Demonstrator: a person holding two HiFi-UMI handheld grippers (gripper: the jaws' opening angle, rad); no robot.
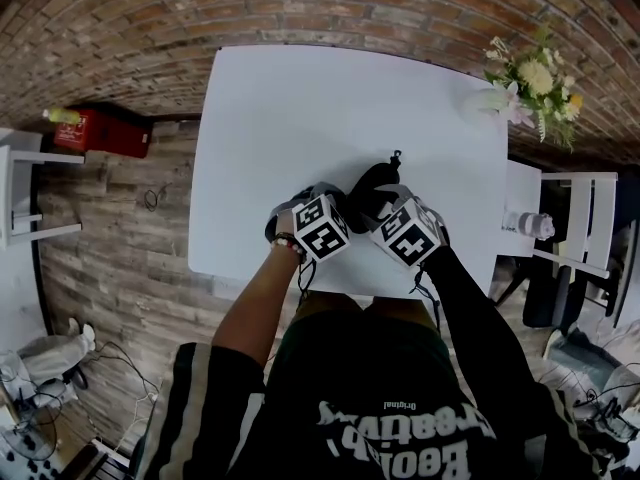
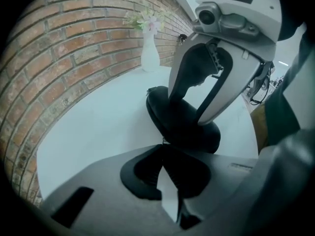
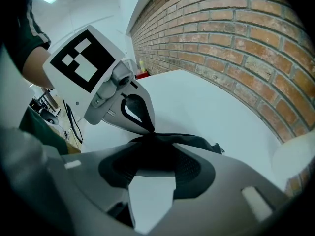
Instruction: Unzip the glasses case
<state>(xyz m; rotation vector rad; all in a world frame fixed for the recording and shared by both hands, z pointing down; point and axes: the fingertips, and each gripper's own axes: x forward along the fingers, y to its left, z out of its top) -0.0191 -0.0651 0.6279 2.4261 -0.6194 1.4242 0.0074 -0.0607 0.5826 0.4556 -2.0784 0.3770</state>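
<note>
Flower vase (image 1: 500,101) on white table (image 1: 300,138)

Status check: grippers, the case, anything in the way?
Left gripper shut at near edge of glasses case. Right gripper clamped across it; case looks zipped. Vase far off, nothing blocking.

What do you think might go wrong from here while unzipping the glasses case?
The left gripper is shut on what looks like the zipper pull at the very end of its jaws, so the pull may slip out once tugged. The right gripper straddles the glasses case, but whether its pads press is unclear; if loose, the case could drag along the white table instead of opening.
</note>
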